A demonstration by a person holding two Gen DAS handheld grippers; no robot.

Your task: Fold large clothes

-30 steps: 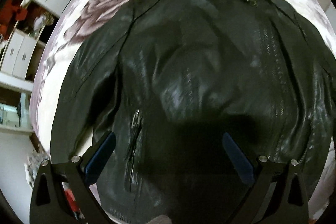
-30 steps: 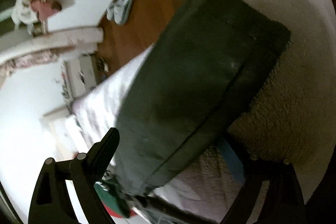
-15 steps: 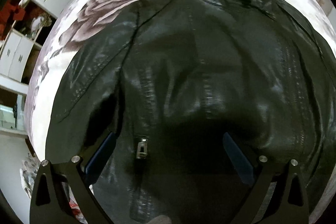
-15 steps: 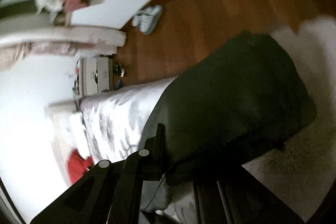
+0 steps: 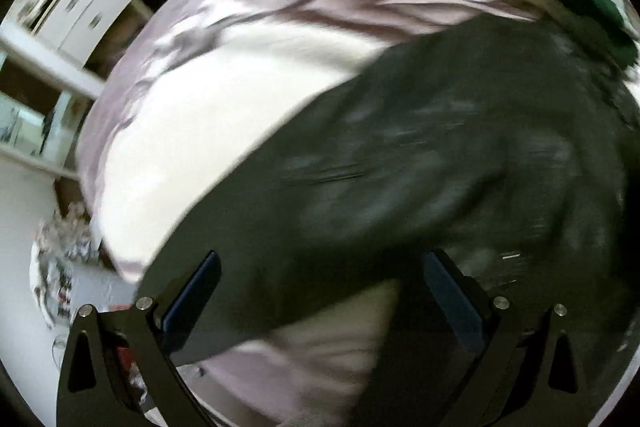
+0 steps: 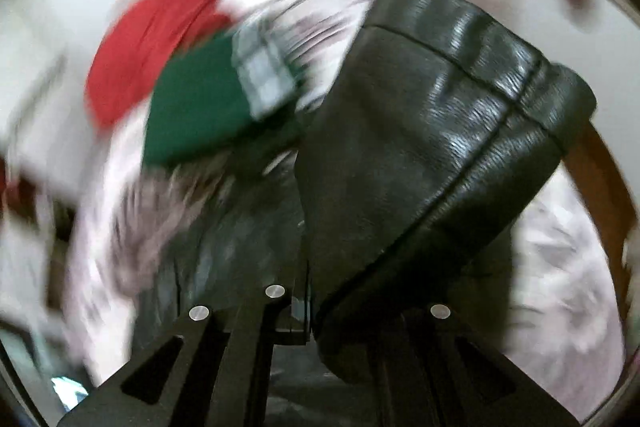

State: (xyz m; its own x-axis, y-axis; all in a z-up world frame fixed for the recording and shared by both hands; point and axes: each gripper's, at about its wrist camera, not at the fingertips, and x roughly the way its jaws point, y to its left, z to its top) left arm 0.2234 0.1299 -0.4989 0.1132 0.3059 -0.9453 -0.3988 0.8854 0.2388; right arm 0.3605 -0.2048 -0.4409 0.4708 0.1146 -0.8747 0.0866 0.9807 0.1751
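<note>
Black leather jacket: lay on the bed, filling the left wrist view from 3 o'clock down to 7 o'clock, glossy and creased, heavily blurred.
Left gripper: sat at 6 o'clock in its own view, pointed forward over the jacket, its two fingers spread wide with nothing between them.
Left fingers: blue pads faced inward, and the jacket's dark surface showed past them.
Right gripper: sat at 6 o'clock in its own view, fingers drawn close together, pinching a thick fold of the jacket.
Jacket in right wrist view: a doubled panel rose from the closed fingers toward 1 o'clock, grained leather with a stitched seam running along it, sharp while the surroundings were smeared.
Bedspread: white with mauve floral print, lay under the jacket and spread toward 10 o'clock in the left wrist view.
Green garment: lay at 9 o'clock in the right wrist view, beside the jacket, with a pale checked patch at its edge.
Red cloth: lay at 10 o'clock, beyond the green garment.
White cabinets: stood at 10 o'clock in the left wrist view, past the bed's edge.
</note>
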